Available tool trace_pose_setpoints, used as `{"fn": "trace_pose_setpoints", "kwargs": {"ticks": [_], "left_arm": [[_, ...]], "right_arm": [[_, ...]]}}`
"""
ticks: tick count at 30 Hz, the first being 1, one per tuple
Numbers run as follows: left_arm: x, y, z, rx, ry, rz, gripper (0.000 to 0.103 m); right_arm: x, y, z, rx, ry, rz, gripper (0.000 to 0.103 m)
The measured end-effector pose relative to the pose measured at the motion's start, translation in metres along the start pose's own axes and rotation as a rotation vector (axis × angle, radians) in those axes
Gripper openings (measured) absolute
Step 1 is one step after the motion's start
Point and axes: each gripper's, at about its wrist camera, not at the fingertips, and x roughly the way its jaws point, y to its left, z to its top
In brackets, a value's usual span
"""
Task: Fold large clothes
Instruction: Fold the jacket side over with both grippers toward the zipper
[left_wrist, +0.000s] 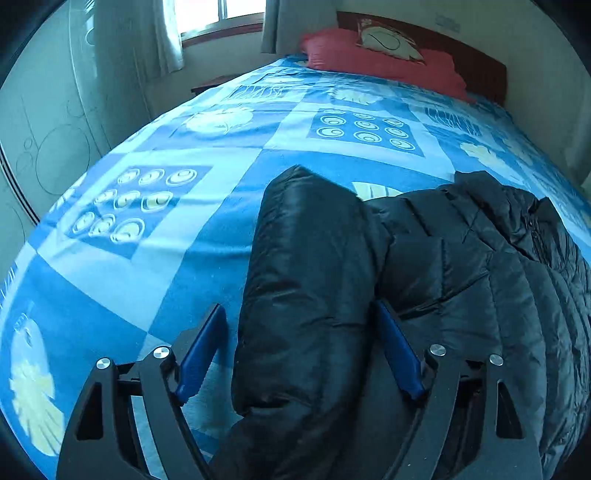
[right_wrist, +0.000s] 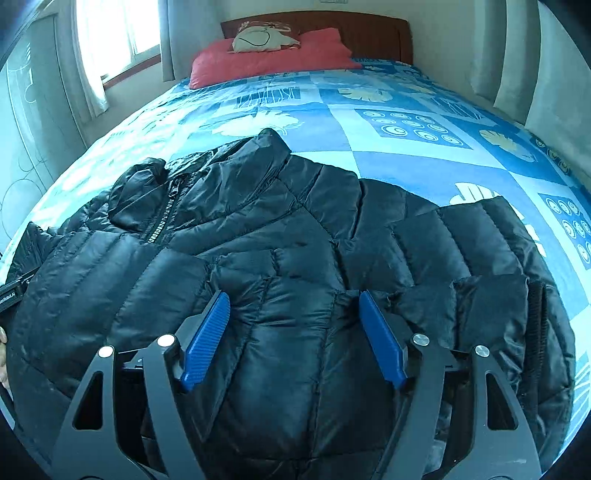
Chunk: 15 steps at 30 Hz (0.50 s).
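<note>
A black puffer jacket (right_wrist: 280, 236) lies on the blue patterned bedspread (right_wrist: 406, 155), collar toward the red pillow (right_wrist: 273, 59) at upper frame. Only the left view shows one sleeve (left_wrist: 310, 288) running up between the wide left gripper (left_wrist: 301, 314). The right gripper (right_wrist: 293, 299) hangs wide over its body.

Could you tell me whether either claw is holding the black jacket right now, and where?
Nothing is held: the left claw straddles a jacket sleeve, the right claw hovers open.
</note>
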Motion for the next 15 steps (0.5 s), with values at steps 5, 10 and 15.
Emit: {"fn": "trace_pose_setpoints", "kwargs": {"ticks": [5, 10, 15], "left_arm": [[-0.003, 0.001, 0.004, -0.004, 0.009, 0.005, 0.082], [-0.042, 0.02, -0.005, -0.042, 0.008, -0.011, 0.082], [-0.109, 0.055, -0.056, 0.011, -0.066, -0.005, 0.082]], "right_arm": [[-0.004, -0.001, -0.001, 0.005, -0.01, 0.004, 0.073], [-0.047, -0.016, -0.012, 0.046, -0.007, 0.054, 0.073], [-0.121, -0.05, -0.06, 0.033, -0.024, 0.038, 0.077]]}}
